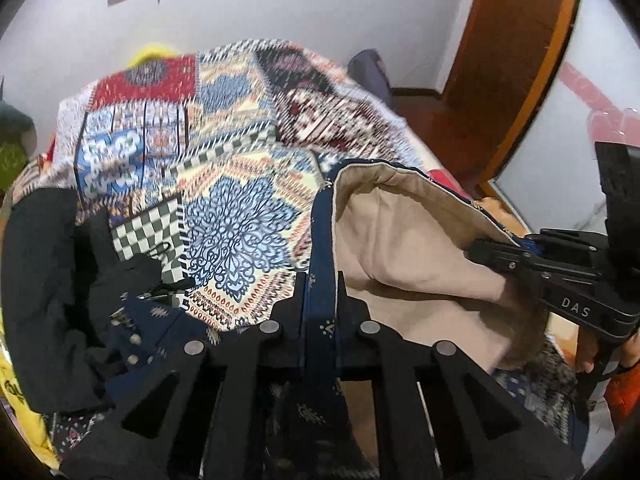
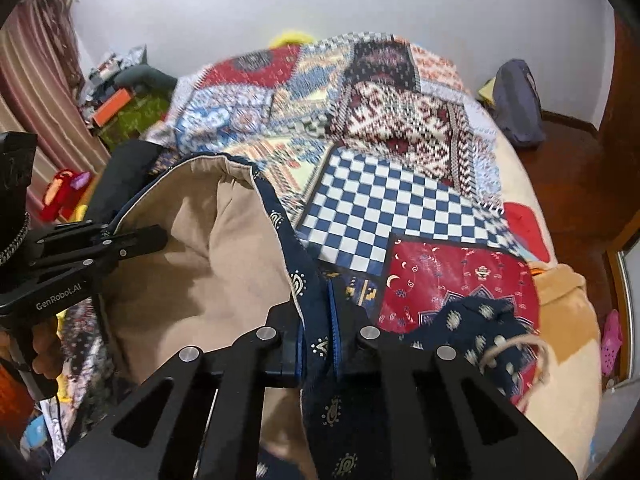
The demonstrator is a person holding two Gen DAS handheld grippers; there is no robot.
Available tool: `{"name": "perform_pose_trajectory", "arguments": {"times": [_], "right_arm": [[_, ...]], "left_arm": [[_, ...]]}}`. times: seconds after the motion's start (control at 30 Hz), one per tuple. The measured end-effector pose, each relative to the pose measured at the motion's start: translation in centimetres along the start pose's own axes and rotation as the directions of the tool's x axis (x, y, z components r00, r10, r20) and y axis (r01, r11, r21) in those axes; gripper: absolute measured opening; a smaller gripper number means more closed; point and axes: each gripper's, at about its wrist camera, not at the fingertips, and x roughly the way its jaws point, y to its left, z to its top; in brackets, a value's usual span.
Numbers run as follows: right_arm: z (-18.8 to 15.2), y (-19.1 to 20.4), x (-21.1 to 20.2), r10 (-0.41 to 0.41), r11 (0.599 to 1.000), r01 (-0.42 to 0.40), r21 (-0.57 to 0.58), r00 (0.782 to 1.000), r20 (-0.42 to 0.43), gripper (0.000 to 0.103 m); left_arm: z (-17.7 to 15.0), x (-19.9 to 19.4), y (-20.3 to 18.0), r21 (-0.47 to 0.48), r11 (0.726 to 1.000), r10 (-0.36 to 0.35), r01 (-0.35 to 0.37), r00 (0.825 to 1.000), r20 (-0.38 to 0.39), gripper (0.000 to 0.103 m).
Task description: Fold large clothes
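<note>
Patchwork bedspread (image 2: 400, 208) covers the bed below a pale wall; both claws have picked up one garment edge.

Left gripper (image 1: 322, 300) and right gripper (image 2: 320, 332) each pinch the navy printed hem of the garment (image 1: 408, 248), which hangs at 6 o'clock over the bed's near edge, its beige lining sagging open between them. Judged step: grasp made, fold not begun. Next comes lifting evenly, keeping the hem taut.

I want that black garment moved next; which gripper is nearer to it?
Left. The left gripper, shut on the navy garment's edge, sits just beside the black garment. The right gripper grips the same edge farther away, across the beige lining.
</note>
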Motion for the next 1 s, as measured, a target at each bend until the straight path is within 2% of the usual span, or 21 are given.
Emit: {"name": "perform_pose_trajectory", "arguments": {"times": [0.23, 0.4, 0.53, 0.63, 0.7, 0.73, 0.77, 0.9, 1.0], "right_arm": [[-2.6, 2.5, -6.0, 0.009, 0.999, -0.007, -0.04, 0.999, 0.049, 0.008], [-5.5, 3.7, -7.9, 0.005, 0.998, -0.003, -0.057, 0.999, 0.036, 0.008], [-7.8, 4.0, -8.1, 0.0, 0.999, 0.0, -0.051, 1.0, 0.002, 0.008], [-9.6, 4.2, -8.0, 0.004, 0.999, -0.005, -0.04, 1.0, -0.027, 0.01], [-10.7, 4.2, -8.0, 0.004, 0.999, -0.005, -0.034, 0.999, -0.043, 0.01], [-11.3, 4.3, -8.1, 0.002, 0.999, -0.004, -0.033, 0.999, -0.051, 0.01], [-11.8, 4.3, -8.1, 0.0, 0.999, -0.003, -0.034, 0.998, -0.064, 0.015], [-13.3, 4.5, -9.1, 0.008, 1.0, -0.011, -0.028, 0.995, -0.097, 0.042], [-13.8, 4.9, -10.4, -0.001, 0.998, -0.004, -0.057, 0.996, -0.086, 0.045]], "left_arm": [[-2.2, -5.8, -2.7, 0.039, 0.999, -0.038, 0.037, 0.999, 0.036, 0.008], [-5.7, -7.8, -3.8, 0.047, 0.996, -0.073, 0.073, 0.997, -0.008, 0.008], [-8.8, -8.2, -4.3, 0.057, 0.996, -0.071, 0.074, 0.996, -0.054, 0.01], [-11.0, -8.1, -4.6, 0.063, 0.995, -0.068, 0.074, 0.993, -0.096, 0.019], [-12.2, -8.1, -4.8, 0.07, 0.996, -0.056, 0.064, 0.992, -0.113, 0.036], [-13.1, -8.1, -4.8, 0.074, 0.996, -0.047, 0.057, 0.992, -0.119, 0.041], [-13.7, -8.2, -4.8, 0.077, 0.996, -0.043, 0.053, 0.991, -0.124, 0.046], [-15.7, -8.6, -4.3, 0.063, 0.997, -0.038, 0.048, 0.987, -0.156, 0.048], [-16.5, -9.6, -4.0, 0.056, 0.997, -0.036, 0.045, 0.988, -0.152, 0.048]]}}
